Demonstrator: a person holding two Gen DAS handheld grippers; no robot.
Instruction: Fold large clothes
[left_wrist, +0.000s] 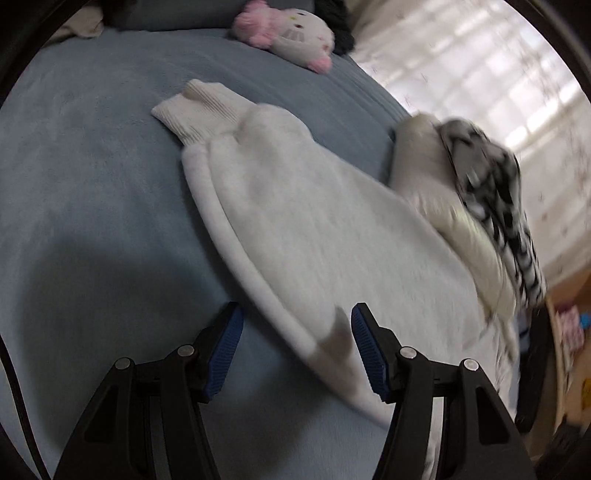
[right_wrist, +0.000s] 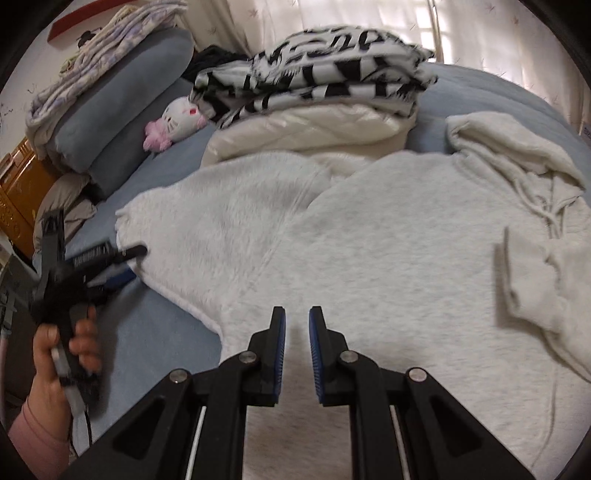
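Closest in the right wrist view, the right gripper (right_wrist: 297, 325) hangs over the body of a pale grey hoodie (right_wrist: 369, 258), its blue-padded fingers parted by a narrow gap with nothing between them. The hoodie lies spread flat on a blue bed cover (right_wrist: 159, 332), hood (right_wrist: 517, 155) and drawstrings off to the right, one sleeve (right_wrist: 192, 221) folded across toward the left. At that sleeve's edge sits the left gripper (right_wrist: 107, 258), held in a bare hand (right_wrist: 66, 354) with a pink cuff at the wrist; it is blurred there, but its fingers look apart. From the left wrist view, the left gripper (left_wrist: 297, 328) is spread wide, the sleeve (left_wrist: 295, 206) running diagonally between its fingers and away to a ribbed cuff (left_wrist: 195, 110); whether the pads touch the fabric is hard to tell. Beyond the hoodie rests a folded cream quilted garment (right_wrist: 306, 133) with a black-and-white patterned one (right_wrist: 314, 70) stacked on top. Farther left lies a pink and white plush toy (right_wrist: 177, 122), beside grey-blue pillows (right_wrist: 122, 99) topped by a folded pale printed blanket (right_wrist: 103, 48). At the back, light curtains (right_wrist: 332, 18) cover the window.
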